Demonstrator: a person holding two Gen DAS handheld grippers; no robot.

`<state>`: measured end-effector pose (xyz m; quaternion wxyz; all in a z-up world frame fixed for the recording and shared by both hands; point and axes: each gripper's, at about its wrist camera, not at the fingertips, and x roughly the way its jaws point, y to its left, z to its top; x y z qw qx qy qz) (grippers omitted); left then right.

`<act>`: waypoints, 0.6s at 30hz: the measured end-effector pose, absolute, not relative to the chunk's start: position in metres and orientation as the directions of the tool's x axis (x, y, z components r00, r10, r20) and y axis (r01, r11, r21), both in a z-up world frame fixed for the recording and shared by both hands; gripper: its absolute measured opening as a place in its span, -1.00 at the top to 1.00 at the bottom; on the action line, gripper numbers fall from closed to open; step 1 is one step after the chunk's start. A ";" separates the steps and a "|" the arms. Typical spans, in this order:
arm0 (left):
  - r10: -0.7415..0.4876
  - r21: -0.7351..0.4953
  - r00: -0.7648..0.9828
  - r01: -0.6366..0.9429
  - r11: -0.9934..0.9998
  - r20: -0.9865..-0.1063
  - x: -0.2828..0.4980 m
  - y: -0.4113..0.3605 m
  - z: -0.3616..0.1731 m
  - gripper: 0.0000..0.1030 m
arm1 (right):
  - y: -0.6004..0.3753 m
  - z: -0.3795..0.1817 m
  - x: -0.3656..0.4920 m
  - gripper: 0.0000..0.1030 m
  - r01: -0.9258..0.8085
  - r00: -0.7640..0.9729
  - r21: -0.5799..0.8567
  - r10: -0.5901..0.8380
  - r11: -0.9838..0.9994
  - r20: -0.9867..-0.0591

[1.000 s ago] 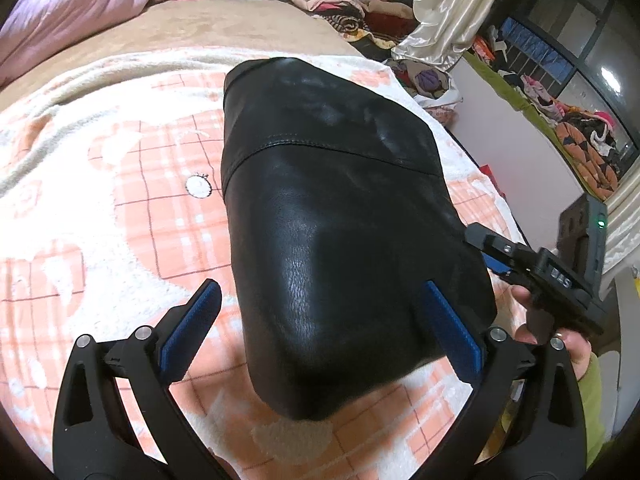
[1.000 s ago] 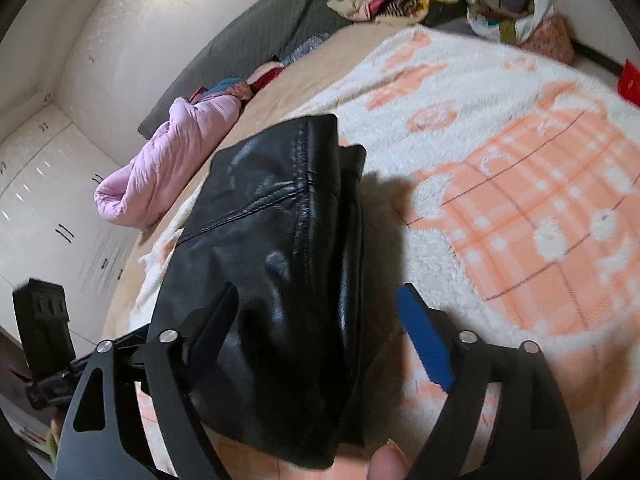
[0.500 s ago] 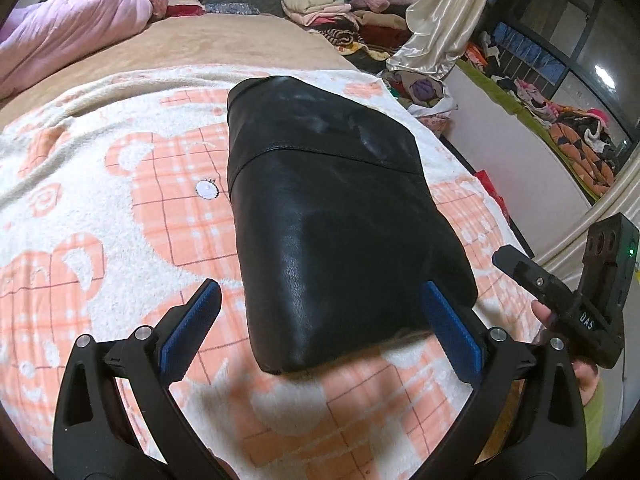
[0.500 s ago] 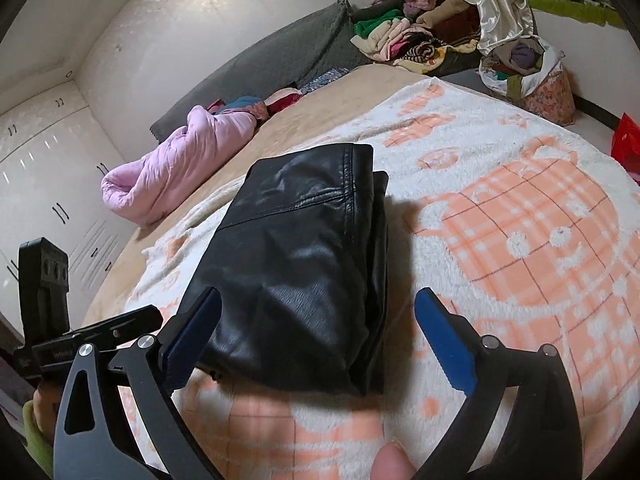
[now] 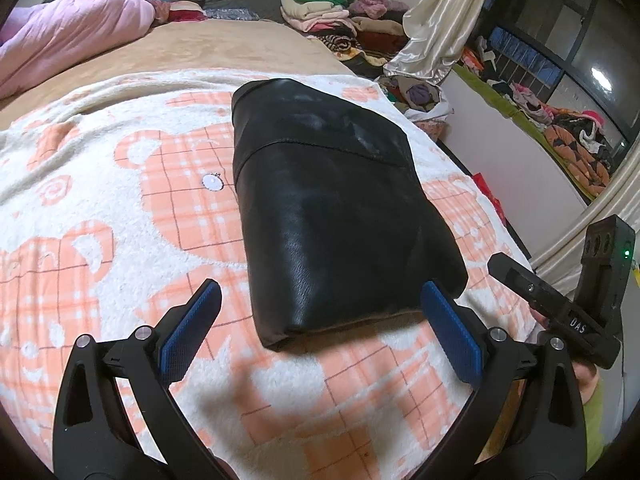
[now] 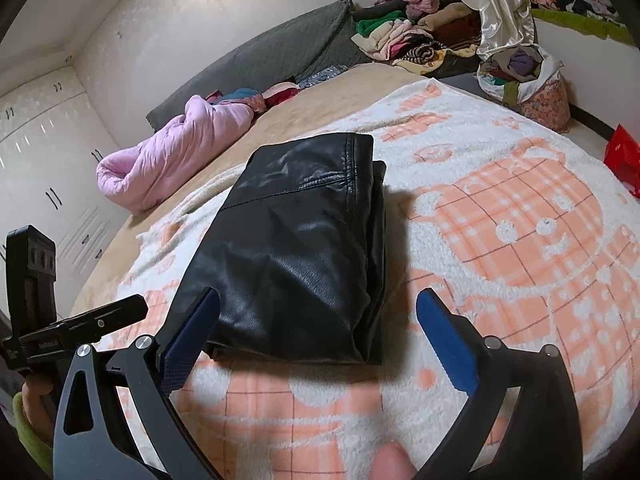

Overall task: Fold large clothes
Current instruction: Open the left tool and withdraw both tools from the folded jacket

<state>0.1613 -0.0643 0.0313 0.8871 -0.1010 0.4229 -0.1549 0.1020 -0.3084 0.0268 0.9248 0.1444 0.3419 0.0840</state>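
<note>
Both grippers same build: left gripper (image 5: 320,308) and right gripper (image 6: 318,312) have matte black forked arms, silver round screw heads at the pivots, ribbed blue pads (image 5: 452,336) on the fingers. Black side block lower right, white "DAS" lettering, green LED lit. Lime-green sleeve (image 6: 28,436) at lower left.

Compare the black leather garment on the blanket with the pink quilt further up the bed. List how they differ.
The black leather garment is folded into a flat, squared packet; the pink quilt is bunched into a loose roll. The garment is glossy and smooth, the quilt matte and puffy. The garment lies on the orange-and-white blanket, the quilt on the tan sheet near the headboard. Both rest on the bed, untouched by either gripper.
</note>
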 end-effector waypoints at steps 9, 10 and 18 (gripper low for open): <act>-0.321 -0.277 0.642 0.172 0.945 -0.697 0.142 -0.057 0.036 -0.82 | -0.291 0.041 0.079 -0.91 -0.085 0.791 0.250 0.218 0.964 -0.571; -0.322 -0.275 0.648 0.176 0.945 -0.690 0.139 -0.057 0.037 -0.82 | -0.289 0.043 0.076 -0.91 -0.087 0.796 0.246 0.216 0.965 -0.566; -0.298 -0.247 0.682 0.175 0.953 -0.668 0.117 -0.054 0.036 -0.82 | -0.278 0.042 0.053 -0.91 -0.097 0.807 0.177 0.182 0.979 -0.562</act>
